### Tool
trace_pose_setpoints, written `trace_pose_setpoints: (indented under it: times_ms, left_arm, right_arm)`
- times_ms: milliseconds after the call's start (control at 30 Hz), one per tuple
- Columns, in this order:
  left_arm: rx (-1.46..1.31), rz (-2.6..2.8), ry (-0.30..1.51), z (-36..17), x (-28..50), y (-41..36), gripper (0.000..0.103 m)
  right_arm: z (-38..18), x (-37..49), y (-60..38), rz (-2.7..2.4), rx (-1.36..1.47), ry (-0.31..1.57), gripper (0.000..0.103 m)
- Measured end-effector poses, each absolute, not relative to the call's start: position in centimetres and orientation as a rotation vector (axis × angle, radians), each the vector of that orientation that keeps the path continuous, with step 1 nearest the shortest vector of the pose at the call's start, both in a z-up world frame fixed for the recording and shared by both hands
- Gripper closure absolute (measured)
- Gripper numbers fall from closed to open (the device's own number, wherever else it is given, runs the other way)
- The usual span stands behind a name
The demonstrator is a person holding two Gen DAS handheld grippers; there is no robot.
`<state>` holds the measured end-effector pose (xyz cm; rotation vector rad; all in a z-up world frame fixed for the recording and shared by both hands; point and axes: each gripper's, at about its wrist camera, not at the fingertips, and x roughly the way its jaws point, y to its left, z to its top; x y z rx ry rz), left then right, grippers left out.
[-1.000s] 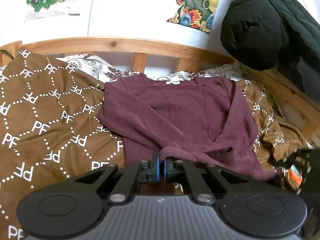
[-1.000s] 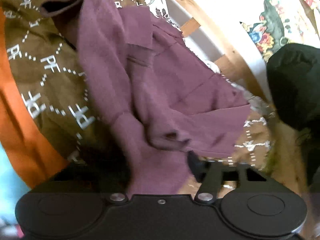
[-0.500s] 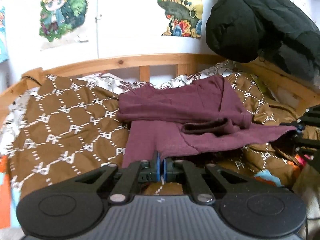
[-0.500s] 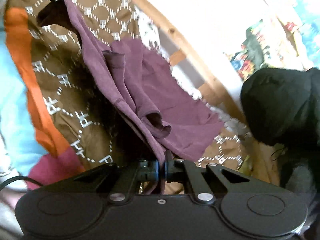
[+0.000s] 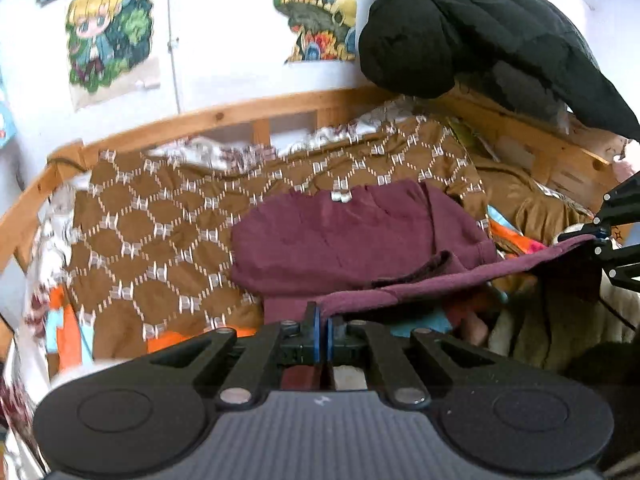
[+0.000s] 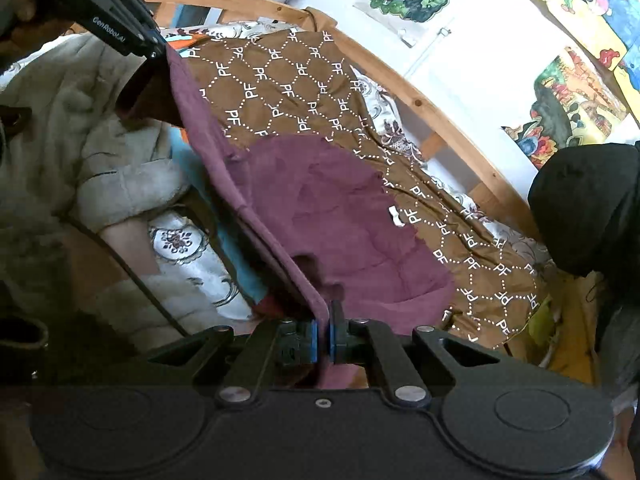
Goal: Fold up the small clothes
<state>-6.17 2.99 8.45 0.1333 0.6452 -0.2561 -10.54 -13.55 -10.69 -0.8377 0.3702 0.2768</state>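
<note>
Garment: maroon long-sleeved knit top [image 5: 344, 240] on the brown PF-patterned quilt [image 5: 168, 216], neck label toward the wooden headboard [image 5: 240, 114].
Hem: stretched taut crosswise, gripper to gripper.
Left gripper [image 5: 322, 320]: pinching hem.
Right gripper [image 6: 323, 322]: pinching hem.

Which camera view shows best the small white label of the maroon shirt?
The left wrist view: the white label faces the camera at the far edge of the maroon shirt. The right wrist view shows it too, but smaller and skewed.
</note>
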Motion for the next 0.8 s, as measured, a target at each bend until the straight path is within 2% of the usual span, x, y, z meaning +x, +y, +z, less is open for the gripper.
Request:
trace_pose_setpoints:
  times_ms: [167,433,633,800]
  left_arm:
    - [0.156,-0.21,0.579,10.0,-1.5,2.3,0.1]
    - [0.138,-0.135,0.494,11.2,12.7,0.9,0.1]
    - [0.047,-0.099,0.434,7.0,22.0,2.1,0.099]
    - [-0.048,-0.074,0.523,2.1,28.8,3.0,0.099]
  right_arm:
    - [-9.6,-8.2,-13.8,0.233,-0.876,0.322,0.099]
    - [-4.2,1.5,-15.0,0.098,-0.921,0.182,0.099]
    - [-2.5,12.1,-16.8,0.029,-0.797,0.105,0.098]
    - [-3.0,19.9,-17.8,-0.001,-0.649,0.113,0.097]
